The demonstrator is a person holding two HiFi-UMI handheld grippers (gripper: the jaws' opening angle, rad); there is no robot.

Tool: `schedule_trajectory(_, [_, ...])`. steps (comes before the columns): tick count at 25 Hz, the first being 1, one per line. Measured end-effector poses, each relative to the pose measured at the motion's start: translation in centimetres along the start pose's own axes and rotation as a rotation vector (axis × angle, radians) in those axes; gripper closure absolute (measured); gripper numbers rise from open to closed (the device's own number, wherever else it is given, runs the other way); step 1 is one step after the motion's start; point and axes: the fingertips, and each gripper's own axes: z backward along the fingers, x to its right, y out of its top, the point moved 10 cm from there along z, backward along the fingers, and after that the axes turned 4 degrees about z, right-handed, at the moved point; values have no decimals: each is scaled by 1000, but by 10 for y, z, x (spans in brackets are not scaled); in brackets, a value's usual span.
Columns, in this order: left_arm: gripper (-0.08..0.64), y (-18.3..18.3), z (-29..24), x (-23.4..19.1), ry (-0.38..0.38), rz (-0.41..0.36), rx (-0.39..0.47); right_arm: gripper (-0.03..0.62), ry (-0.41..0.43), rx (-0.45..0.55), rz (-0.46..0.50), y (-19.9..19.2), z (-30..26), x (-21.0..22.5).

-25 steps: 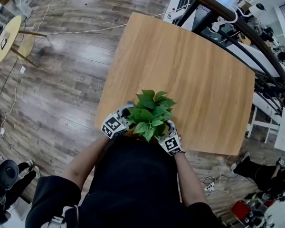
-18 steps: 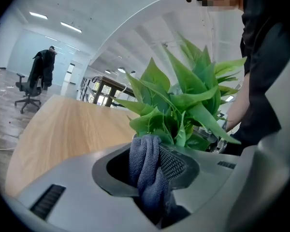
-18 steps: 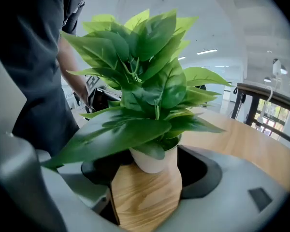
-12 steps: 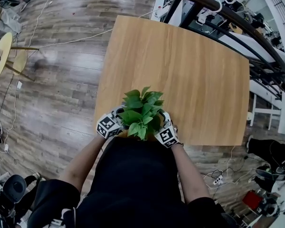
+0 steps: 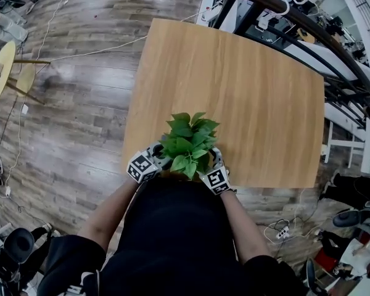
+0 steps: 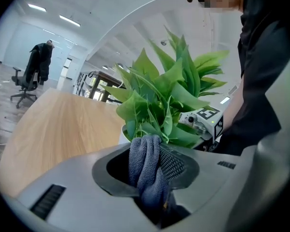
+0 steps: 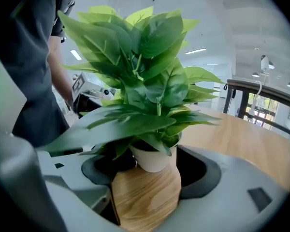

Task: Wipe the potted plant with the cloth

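A leafy green potted plant (image 5: 189, 143) stands at the near edge of the wooden table (image 5: 246, 91), close to my body. My left gripper (image 5: 154, 159) is against its left side, shut on a folded grey cloth (image 6: 146, 164). The cloth's top reaches the lower leaves (image 6: 157, 105). My right gripper (image 5: 213, 168) is at the plant's right side. In the right gripper view its jaws stand wide, one on each side of the small white pot (image 7: 153, 159), and appear to touch it. In the head view the foliage hides the pot and both grippers' jaws.
The plant sits only a little in from the table's near edge (image 5: 172, 176). A dark railing (image 5: 308, 26) runs past the far right of the table. A small round yellow table (image 5: 1, 63) and cables lie on the wooden floor to the left.
The head view has swung slightly since a second ago. Both grippers stay against the plant's sides, and the foliage has shifted only a little.
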Motion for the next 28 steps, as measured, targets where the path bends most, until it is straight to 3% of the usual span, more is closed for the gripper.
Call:
schedule_trajectory(5, [422,16,8,-12,63,11,8,253,121,-19,0,-7,14,-9])
schedule_trajectory(8, [422,13,10,-21,79,-6,24,253,80,-53,-11,-14,13,2])
schedule_trajectory(10, [422,12,13,-21,77,-4,17,252,34,-52,36,-11,9,7])
schedule_trajectory(15, [422,9,10,-18,61,-44,11,252,76,-51,181,11,-5,9])
schedule_trajectory(28, [422,-3,3,4,9,13,16,253,25,-56,121,12,-7,12])
